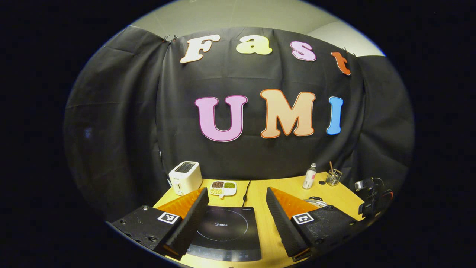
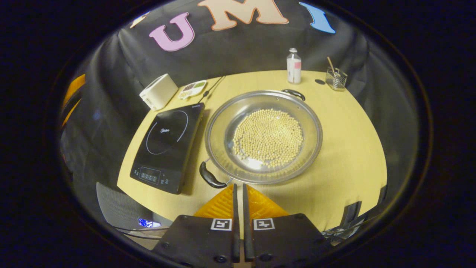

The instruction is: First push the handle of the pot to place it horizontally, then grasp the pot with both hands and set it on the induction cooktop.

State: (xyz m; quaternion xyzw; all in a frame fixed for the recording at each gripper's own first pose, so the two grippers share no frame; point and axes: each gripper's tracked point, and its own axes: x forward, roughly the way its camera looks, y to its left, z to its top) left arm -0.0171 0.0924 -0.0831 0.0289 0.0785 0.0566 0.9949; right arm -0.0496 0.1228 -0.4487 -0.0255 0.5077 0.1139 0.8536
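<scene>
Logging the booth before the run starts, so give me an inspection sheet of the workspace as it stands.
Surface: yellow wooden table.
Job's things: pot holding beans, on the table beside the induction cooktop, not on it; near pot handle points at an angle toward the right gripper.
Clutter: toaster, divided snack dish, bottle, glass holder with a stick, all along the back edge.
Grippers: left gripper open above the cooktop; right gripper shut, holding nothing, just short of the handle.
Cables: black cord running back from the cooktop.
Surroundings: black cloth wall.
</scene>
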